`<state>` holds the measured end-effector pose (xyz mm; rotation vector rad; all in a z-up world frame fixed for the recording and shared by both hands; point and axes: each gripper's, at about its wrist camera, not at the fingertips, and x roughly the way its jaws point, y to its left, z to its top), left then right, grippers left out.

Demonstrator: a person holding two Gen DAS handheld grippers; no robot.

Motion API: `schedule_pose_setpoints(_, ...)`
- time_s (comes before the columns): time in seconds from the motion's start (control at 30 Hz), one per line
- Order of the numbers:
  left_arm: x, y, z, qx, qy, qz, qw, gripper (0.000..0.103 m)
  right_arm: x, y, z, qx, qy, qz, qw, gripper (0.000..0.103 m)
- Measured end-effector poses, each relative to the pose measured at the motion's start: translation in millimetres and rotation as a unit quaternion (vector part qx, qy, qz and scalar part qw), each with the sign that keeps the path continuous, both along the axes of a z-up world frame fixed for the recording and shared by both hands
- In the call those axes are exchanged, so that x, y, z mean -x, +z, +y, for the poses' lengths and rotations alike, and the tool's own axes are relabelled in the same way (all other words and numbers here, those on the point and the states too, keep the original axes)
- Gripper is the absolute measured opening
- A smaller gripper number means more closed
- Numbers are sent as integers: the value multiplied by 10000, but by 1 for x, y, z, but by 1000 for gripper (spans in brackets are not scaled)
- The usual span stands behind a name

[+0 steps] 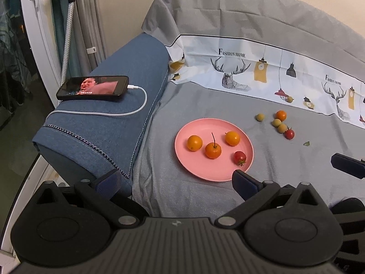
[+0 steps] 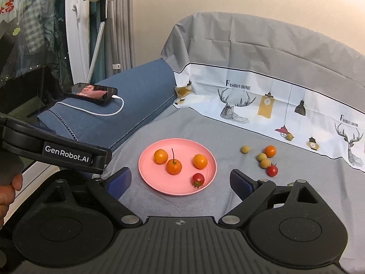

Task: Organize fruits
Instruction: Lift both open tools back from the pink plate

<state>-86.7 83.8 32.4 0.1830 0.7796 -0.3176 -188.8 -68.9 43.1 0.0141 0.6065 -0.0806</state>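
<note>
Plate (image 2: 146, 171) beyond open right claw (image 2: 180, 178)

right gripper (image 1: 348, 166) mostly beyond the frame's right edge

Pink plate (image 2: 146, 178), orange fruits (image 2: 160, 156), red tomatoes (image 2: 198, 179), seemingly tan small fruits (image 2: 245, 149), grey cloth (image 2: 251, 196), deer-print white banner (image 2: 269, 105)

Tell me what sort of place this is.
Probably a living room at home: a cloth-covered sofa seat with a blue padded armrest, a charging phone on it, and curtains behind.
</note>
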Motion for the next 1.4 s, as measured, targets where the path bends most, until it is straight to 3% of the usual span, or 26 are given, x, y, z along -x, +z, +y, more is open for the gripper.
schedule_pose_setpoints(1.4,-7,-3,-1,-96,4,44,9999,103,-1,-5,-3,-130,-115,74,9998,102)
